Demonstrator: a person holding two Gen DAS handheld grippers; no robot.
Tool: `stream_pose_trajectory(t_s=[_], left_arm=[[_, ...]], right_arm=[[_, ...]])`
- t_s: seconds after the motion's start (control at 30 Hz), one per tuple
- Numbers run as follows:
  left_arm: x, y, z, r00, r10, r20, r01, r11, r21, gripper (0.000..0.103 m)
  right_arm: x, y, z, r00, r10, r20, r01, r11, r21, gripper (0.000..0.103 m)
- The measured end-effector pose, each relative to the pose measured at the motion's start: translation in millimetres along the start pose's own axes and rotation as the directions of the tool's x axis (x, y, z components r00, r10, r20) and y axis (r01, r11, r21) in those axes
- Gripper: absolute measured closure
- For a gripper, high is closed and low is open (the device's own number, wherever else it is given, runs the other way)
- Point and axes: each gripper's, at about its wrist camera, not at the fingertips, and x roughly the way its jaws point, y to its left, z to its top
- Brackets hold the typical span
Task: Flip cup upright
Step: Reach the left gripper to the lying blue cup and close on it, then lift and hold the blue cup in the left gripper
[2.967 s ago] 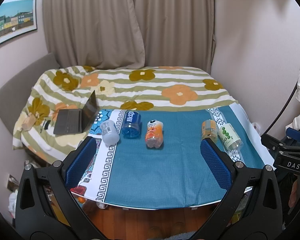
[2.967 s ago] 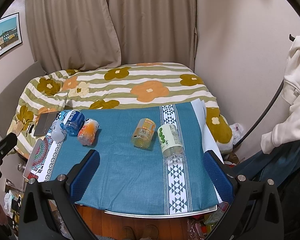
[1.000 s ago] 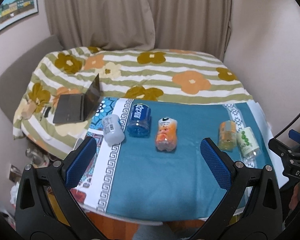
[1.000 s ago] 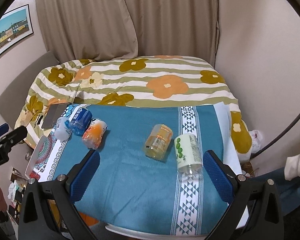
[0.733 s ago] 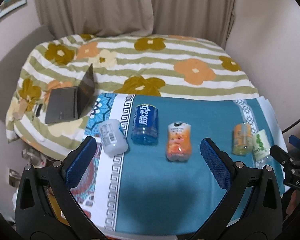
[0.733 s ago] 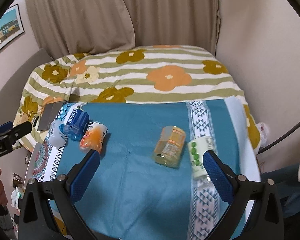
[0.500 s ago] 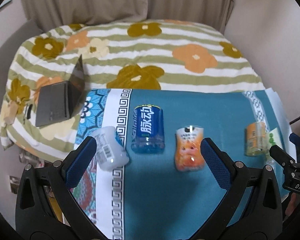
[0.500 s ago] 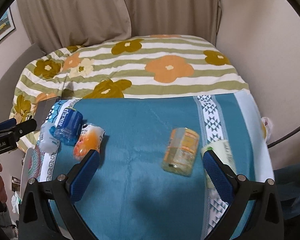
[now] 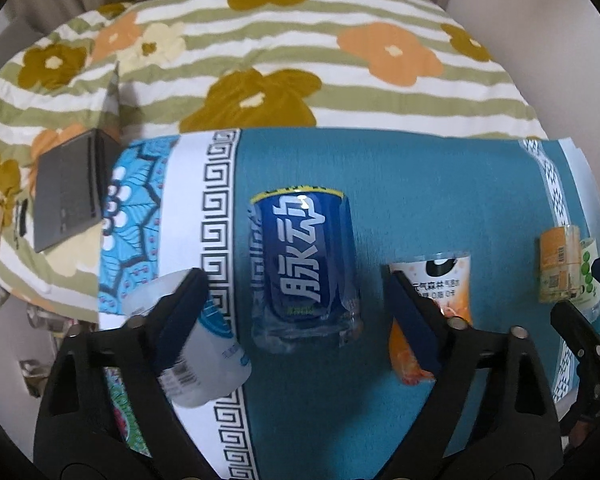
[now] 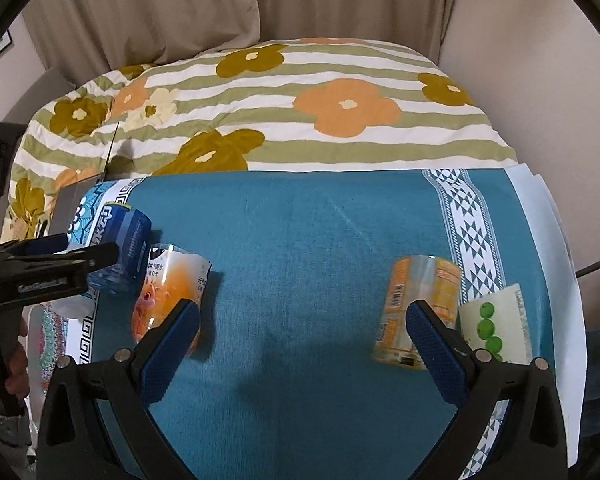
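My left gripper [image 9: 296,312] gapes wide around the blue cup [image 9: 305,264], lying on its side at 12 o'clock; my right gripper [image 10: 300,344], also spread, hovers over teal cloth [image 10: 300,240]

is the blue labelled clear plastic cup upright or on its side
On its side: the blue labelled clear plastic cup lies lengthwise on the teal cloth, between the open left gripper's fingers.

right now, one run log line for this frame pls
phase: approach | left gripper: open, fingers either side of blue cup, no contact | right gripper: open over teal cloth | cups upright: none
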Motion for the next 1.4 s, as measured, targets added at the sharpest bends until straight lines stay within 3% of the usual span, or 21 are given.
stream_pose_trajectory(t_s=[0.13,0.2,0.6,0.93,1.4], left_arm=[[15.2,-2.7,1.4,0.999,-0.010,-0.037,0.011,1.000,0.021,0.023],[19.6,-3.5,1.5,0.999,-0.014,-0.051,0.016,1.000,0.026,0.032],[7.8,1.0,3.4,1.000,-0.008,-0.023,0.009,1.000,0.024,0.033],[-42.9,-6.9,-6.0,0.999,0.005,0.051,-0.005,1.000,0.001,0.033],[-104.6,-68.3,-69.5,0.992,-0.016,0.125,0.019,1.000,-0.022,0.033]], right_arm=[[9.1,6.8,0.8,1.000,-0.004,-0.013,0.004,1.000,-0.015,0.000],[11.8,8.7,1.7,1.000,0.002,-0.018,-0.002,1.000,-0.013,0.000],[10.3,8.5,2.8,1.000,0.009,-0.011,-0.009,1.000,-0.001,0.000],[-14.9,0.9,-1.8,0.999,0.039,0.029,-0.040,0.999,0.003,0.000],[-70.0,-32.2,-33.4,0.991,0.087,0.104,-0.084,0.996,-0.035,0.000]])
